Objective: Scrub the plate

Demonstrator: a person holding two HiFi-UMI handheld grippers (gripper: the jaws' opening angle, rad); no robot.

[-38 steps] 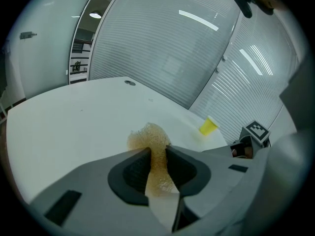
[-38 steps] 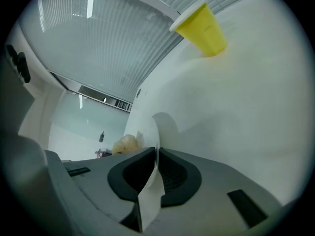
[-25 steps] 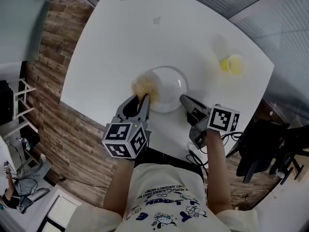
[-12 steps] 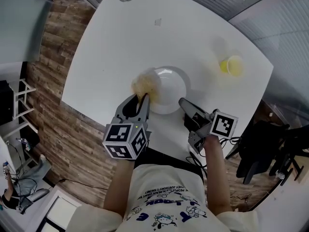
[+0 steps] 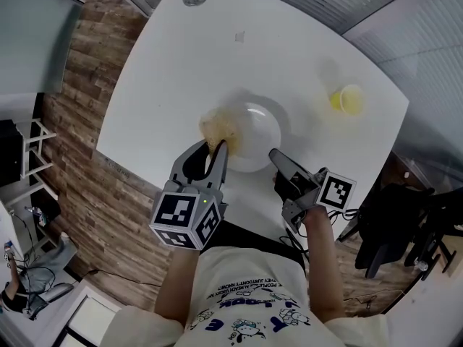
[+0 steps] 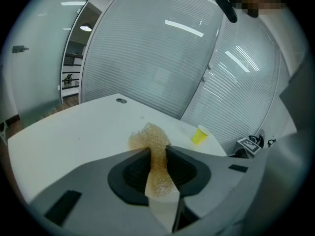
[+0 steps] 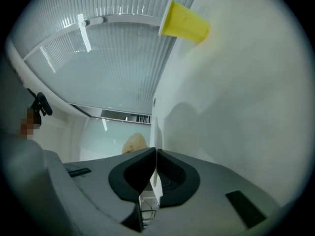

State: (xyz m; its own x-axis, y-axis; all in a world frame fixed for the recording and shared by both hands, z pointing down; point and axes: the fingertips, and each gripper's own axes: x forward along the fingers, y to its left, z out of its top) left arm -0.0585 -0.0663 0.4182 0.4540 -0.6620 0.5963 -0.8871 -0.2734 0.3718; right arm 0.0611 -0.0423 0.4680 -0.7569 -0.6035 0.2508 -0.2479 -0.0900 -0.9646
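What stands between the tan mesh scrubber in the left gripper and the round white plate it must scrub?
Nothing visible. The tan mesh scrubber, pinched in the left gripper, sits at the left edge of the round white plate. The right gripper grips its near rim; the yellow cup stands far off.

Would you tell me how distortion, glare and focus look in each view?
Head view: sharp, wide-angle curving the white table, soft glare on the white round plate. Left gripper view: fisheye with dark corners, lamp streaks on the glass wall, tan mesh scrubber crisp. Right gripper view: rolled, so the yellow paper cup lies sideways.
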